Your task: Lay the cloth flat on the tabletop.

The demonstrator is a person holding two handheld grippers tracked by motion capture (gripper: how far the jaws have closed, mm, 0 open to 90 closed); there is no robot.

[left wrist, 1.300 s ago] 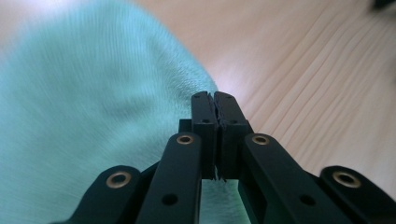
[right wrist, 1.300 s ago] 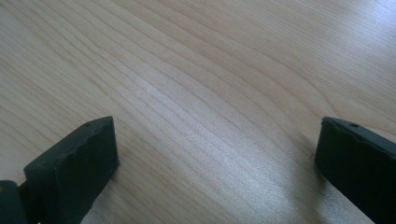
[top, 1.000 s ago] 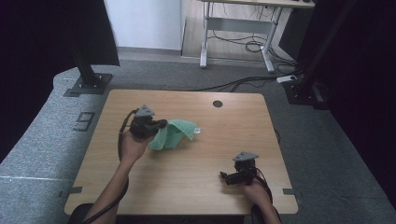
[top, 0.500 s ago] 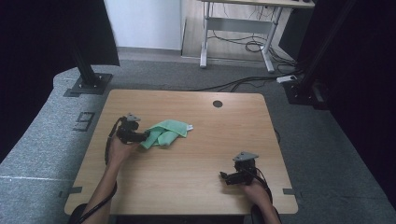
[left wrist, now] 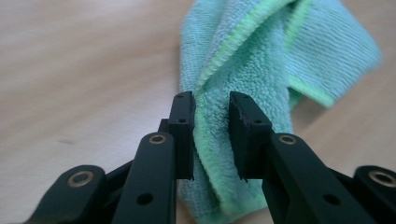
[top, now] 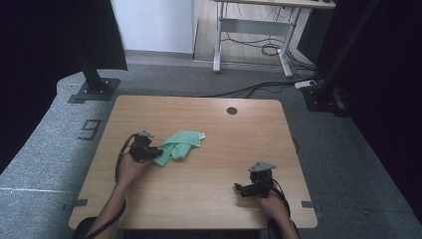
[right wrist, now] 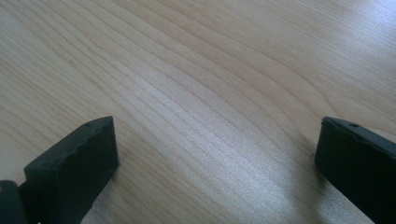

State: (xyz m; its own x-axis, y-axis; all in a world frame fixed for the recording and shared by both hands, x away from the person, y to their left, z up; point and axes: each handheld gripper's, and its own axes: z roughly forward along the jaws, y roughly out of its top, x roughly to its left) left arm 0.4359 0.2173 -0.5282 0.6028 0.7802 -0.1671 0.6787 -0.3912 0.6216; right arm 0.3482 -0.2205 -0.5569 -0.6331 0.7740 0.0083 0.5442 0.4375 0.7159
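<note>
Cloth [left wrist: 261, 60] sits bunched between the left hand-held gripper [left wrist: 211, 105], just closing on it; a thin pinch could slip. Right hand-held gripper [right wrist: 215, 140] gapes apart over the counter [right wrist: 196, 70], lower right of the high view.

A green cloth [top: 178, 147] with a lighter stitched hem lies crumpled and loosely folded on the table's [top: 209, 124] left half.

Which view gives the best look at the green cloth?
The left gripper view: the green microfiber cloth sits close up, its stitched hem and folds sharp, bunched between the left gripper fingers. The high view shows it small, lying folded on the table.
</note>
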